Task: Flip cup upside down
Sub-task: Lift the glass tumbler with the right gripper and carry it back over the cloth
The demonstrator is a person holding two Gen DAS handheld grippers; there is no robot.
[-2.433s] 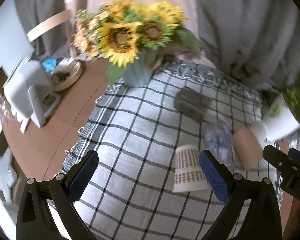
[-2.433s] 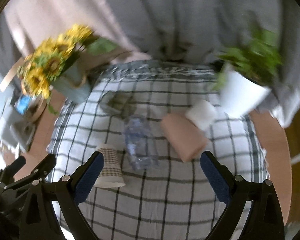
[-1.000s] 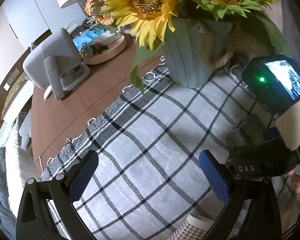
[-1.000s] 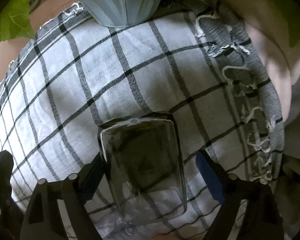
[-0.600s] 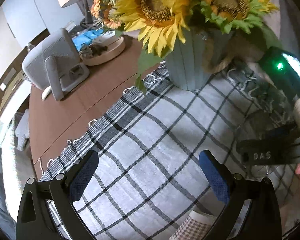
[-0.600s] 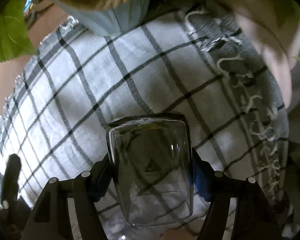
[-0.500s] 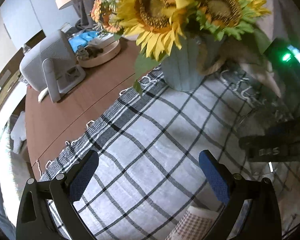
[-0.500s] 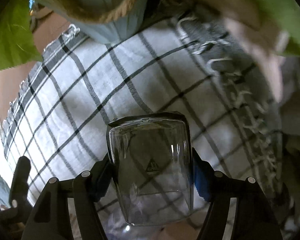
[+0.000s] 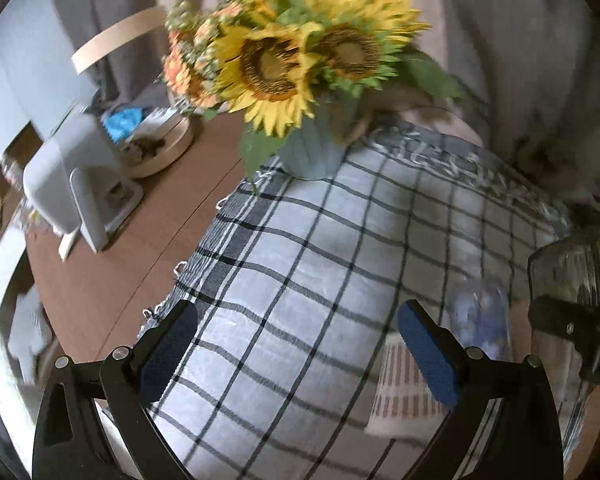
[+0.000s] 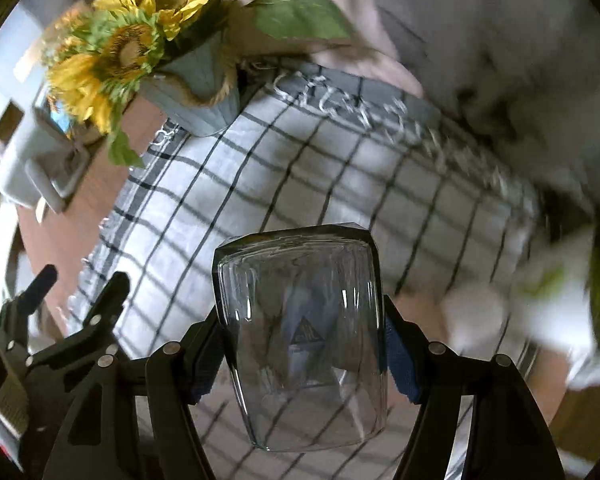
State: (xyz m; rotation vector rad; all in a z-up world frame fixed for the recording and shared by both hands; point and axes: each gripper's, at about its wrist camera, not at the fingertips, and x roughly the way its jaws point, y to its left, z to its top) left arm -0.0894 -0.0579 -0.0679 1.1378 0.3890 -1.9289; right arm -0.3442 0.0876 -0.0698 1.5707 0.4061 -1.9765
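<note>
My right gripper is shut on a clear glass cup and holds it above the checked cloth, its thick base pointing away from the camera. The same glass cup and right gripper show at the right edge of the left wrist view. My left gripper is open and empty over the cloth. A patterned paper cup lies on its side by the left gripper's right finger, next to a clear patterned glass also lying down.
A blue vase of sunflowers stands at the cloth's far left corner. A white appliance and a round tray sit on the brown table to the left. A white pot with a plant is blurred at the right. Grey curtains hang behind.
My right gripper closed on the glass cup, lifted it off the cloth and pulled back from the vase. My left gripper also drew back, so the paper cup shows more.
</note>
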